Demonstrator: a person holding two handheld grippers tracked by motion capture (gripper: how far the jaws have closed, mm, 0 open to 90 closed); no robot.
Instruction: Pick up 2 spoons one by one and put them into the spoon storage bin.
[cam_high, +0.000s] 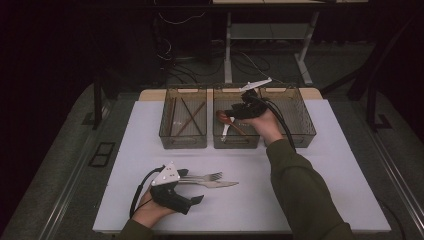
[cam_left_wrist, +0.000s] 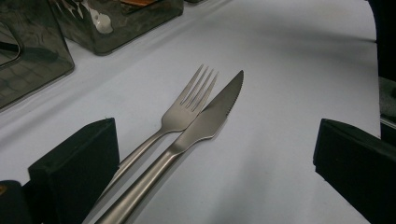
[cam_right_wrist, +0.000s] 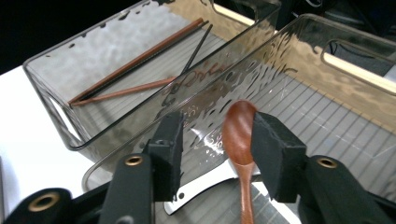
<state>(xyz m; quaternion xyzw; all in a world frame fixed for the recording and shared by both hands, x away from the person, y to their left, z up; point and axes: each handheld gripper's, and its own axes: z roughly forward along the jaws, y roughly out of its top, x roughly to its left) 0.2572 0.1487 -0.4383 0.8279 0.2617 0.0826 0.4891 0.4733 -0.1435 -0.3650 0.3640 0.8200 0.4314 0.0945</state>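
Landmark: middle bin (cam_high: 236, 141), one of three clear bins in a row at the far side of the table (cam_high: 320, 165).

Left of it: left bin (cam_high: 183, 141), holding chopsticks (cam_high: 187, 119), crossed.

Middle bin: wooden spoon (cam_right_wrist: 239, 135) and a white spoon (cam_high: 225, 131). Right gripper (cam_high: 239, 112) over this bin, jaws apart, the wooden spoon's bowl between them, beside the right pad; contact cannot be told.

Right of it: right bin (cam_high: 299, 140).

Nearer the person, left of the middle bin: fork (cam_left_wrist: 187, 109) and knife (cam_left_wrist: 205, 123) flat on the table, side by side. Left gripper (cam_high: 192, 177) jaws wide apart around their handles.
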